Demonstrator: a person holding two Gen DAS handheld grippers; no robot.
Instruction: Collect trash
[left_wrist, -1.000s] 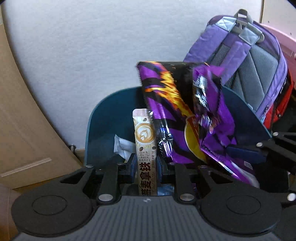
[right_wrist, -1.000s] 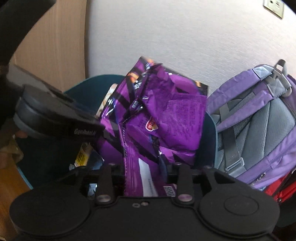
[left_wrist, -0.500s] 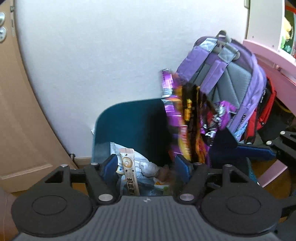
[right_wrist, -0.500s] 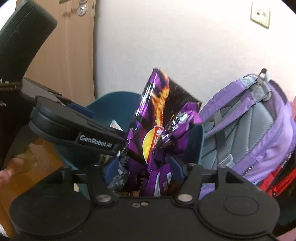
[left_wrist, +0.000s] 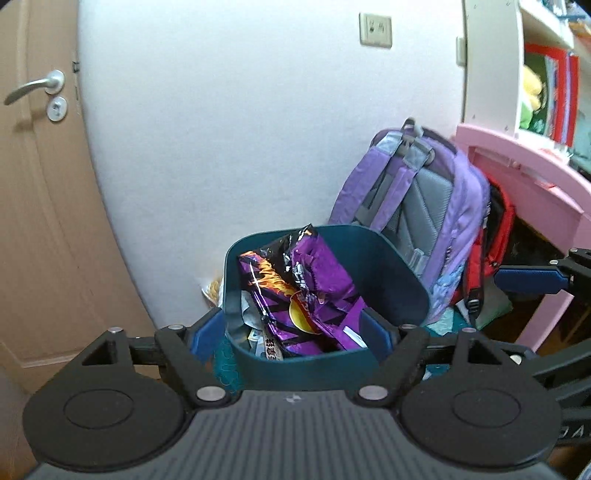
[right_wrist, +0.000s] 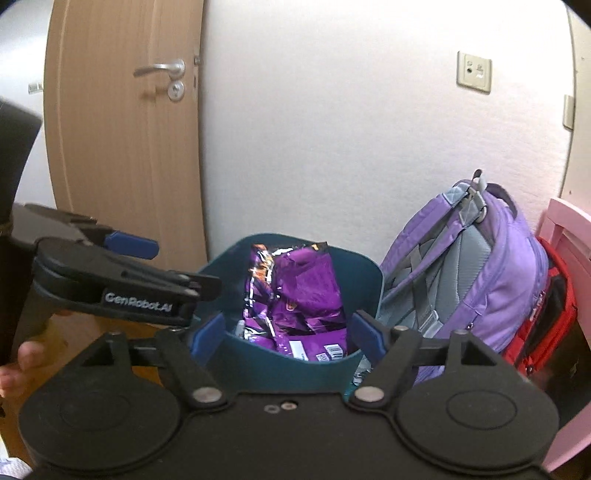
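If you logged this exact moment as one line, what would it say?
left gripper: jaws just opened, empty | right gripper: jaws just opened, empty | purple snack bag: lying in teal bin | coffee sachet: in bin

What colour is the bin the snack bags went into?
Dark teal bin; the left wrist view shows it best, beside the purple backpack.

Both wrist cams are looking down from close above at the same teal bin, the right one sitting further right, catching the left gripper.
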